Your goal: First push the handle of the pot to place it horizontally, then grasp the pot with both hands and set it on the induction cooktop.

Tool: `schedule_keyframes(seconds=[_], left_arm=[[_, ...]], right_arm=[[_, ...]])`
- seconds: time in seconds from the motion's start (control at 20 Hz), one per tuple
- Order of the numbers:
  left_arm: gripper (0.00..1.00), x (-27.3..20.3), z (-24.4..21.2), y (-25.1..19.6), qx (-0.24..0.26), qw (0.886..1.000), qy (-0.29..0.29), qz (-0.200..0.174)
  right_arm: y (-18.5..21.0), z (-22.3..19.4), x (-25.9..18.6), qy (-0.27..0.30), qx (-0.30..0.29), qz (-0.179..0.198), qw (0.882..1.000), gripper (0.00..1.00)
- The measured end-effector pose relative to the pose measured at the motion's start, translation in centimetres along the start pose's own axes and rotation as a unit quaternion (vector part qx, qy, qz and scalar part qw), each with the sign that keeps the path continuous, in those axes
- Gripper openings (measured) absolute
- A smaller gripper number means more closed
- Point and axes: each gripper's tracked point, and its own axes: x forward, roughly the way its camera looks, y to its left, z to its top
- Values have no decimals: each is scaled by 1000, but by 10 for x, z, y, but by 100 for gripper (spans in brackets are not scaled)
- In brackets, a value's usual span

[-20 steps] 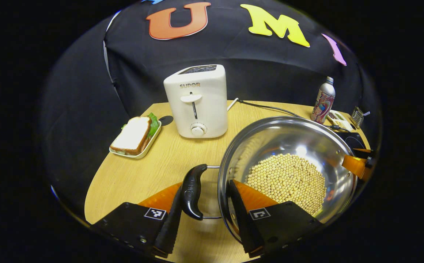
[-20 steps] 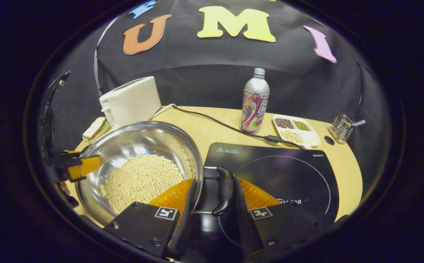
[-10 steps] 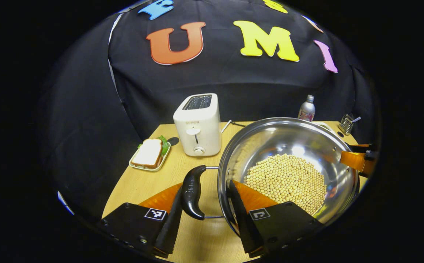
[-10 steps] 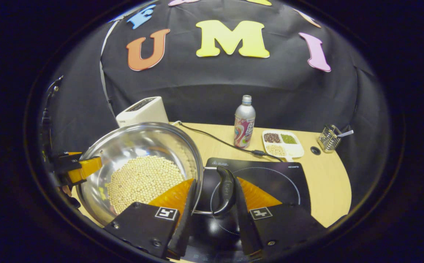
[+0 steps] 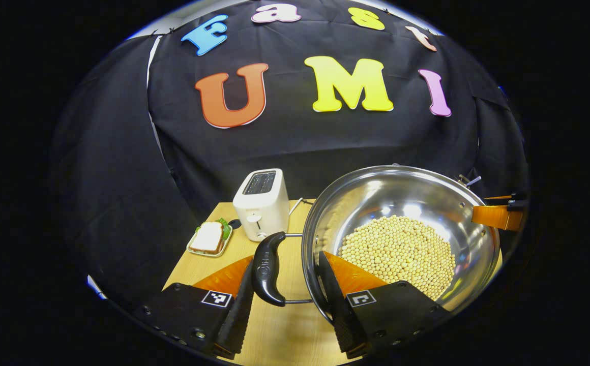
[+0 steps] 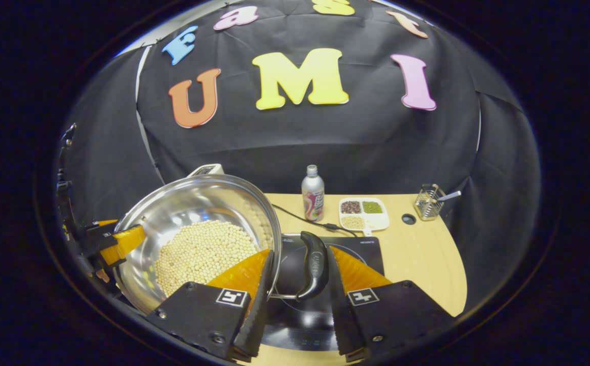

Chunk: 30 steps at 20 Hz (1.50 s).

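Left gripper [image 5: 285, 300] clamped across pot [image 5: 402, 239] rim and handle [image 5: 267, 269]; right gripper [image 6: 295, 300] likewise on other handle [image 6: 314, 264]. Pot aloft, left of cooktop [image 6: 325, 305]. I keep level, shift right, lower centred.

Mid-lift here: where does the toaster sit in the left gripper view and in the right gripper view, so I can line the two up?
Left gripper view: the toaster stands left of centre on the table, left of the pot, beside the sandwich tray.
Right gripper view: only the toaster's top peeks over the pot's far rim, upper left.
Shared landmark: the pot of beans.
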Motion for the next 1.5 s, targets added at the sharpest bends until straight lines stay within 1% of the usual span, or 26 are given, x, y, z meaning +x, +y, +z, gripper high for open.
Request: schedule_keyframes(seconds=[0.1, 0.15, 0.25, 0.3, 0.45, 0.5, 0.55, 0.6, 0.65, 0.85, 0.9, 0.95, 1.0, 1.2, 1.25, 1.35, 1.4, 1.5], left_arm=[[67, -5, 7, -15, 3, 1000, -7, -10], [67, -4, 9, -28, 7, 1000, -8, -15], [67, 3, 15, -55, 10, 1000, -7, -25], [67, 4, 18, -66, 11, 1000, -5, -28], [67, 13, 27, -97, 17, 999, -7, -31], [67, 16, 30, -105, 17, 999, -6, -33], [67, 18, 31, -115, 18, 999, -7, -35], [67, 22, 31, -122, 19, 999, -6, -37], [67, 26, 30, -130, 20, 999, -5, -38], [67, 44, 19, -148, 16, 999, 8, -43], [67, 49, 15, -151, 15, 999, 9, -45], [67, 54, 10, -154, 14, 999, 11, -47], [67, 60, 3, -156, 14, 999, 13, -48], [67, 84, -18, -168, 15, 998, 23, -53], [67, 90, -22, -170, 12, 998, 25, -55], [67, 99, -32, -175, 6, 998, 29, -58], [67, 101, -38, -177, 2, 998, 33, -59], [67, 109, -48, -180, -3, 997, 37, -63]], right_arm=[[-23, 8, -11, -10, -2, -11, 1000, 58], [-35, 9, -14, -12, -2, -17, 1000, 55], [-59, 11, -17, -8, 4, -25, 1000, 58], [-70, 12, -18, -7, 8, -27, 1000, 55], [-102, 18, -14, -6, 19, -31, 999, 58], [-110, 19, -14, -5, 21, -32, 999, 55], [-119, 19, -12, -4, 22, -34, 999, 58], [-127, 19, -10, -4, 22, -36, 999, 55], [-134, 18, -7, -4, 22, -38, 999, 58], [-153, 6, 10, 7, 25, -43, 999, 58], [-158, 2, 15, 10, 26, -43, 999, 55], [-161, -2, 20, 14, 28, -43, 999, 55], [-164, -7, 24, 19, 30, -43, 998, 58], [-174, -28, 46, 34, 29, -52, 998, 58], [-176, -33, 51, 39, 30, -53, 997, 55], [-179, -41, 60, 44, 27, -56, 997, 55], [-180, -43, 64, 44, 25, -58, 997, 58], [-184, -48, 72, 39, 18, -63, 997, 58]])
